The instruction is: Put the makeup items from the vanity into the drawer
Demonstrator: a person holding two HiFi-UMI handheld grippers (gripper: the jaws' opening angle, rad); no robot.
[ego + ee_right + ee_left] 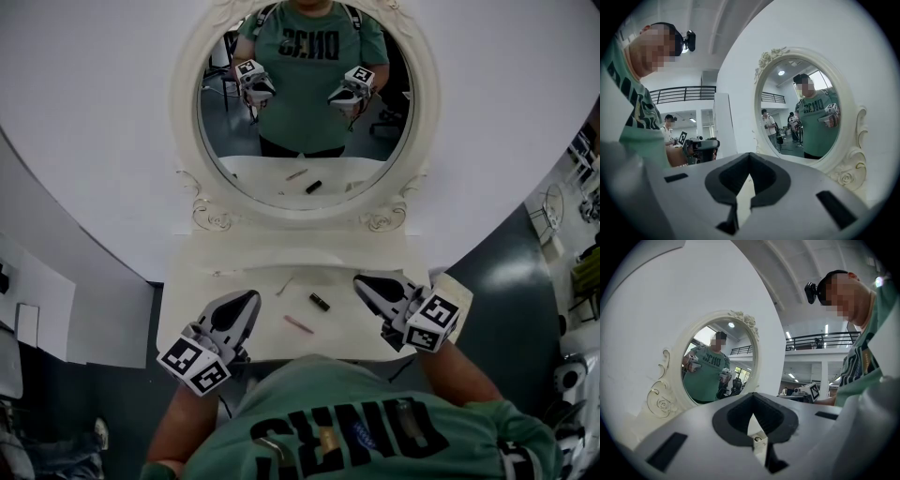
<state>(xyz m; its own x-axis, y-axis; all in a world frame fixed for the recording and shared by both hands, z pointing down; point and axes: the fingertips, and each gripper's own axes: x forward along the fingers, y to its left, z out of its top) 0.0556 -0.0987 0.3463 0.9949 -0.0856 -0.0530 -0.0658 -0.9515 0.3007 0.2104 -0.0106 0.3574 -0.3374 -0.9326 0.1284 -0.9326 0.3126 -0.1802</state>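
Note:
On the white vanity top lie a short dark tube, a pink stick and a thin pale stick, all between my two grippers. My left gripper hovers over the left part of the top, its jaws shut with nothing in them; in the left gripper view its tips meet. My right gripper hovers at the right, also shut and empty, its tips together. Neither touches an item. No drawer shows; the table's front is hidden by the person's green shirt.
An oval mirror in an ornate white frame stands at the back of the vanity, against a white wall. It reflects the person, both grippers and the items. Dark floor lies to both sides, with white furniture at the right.

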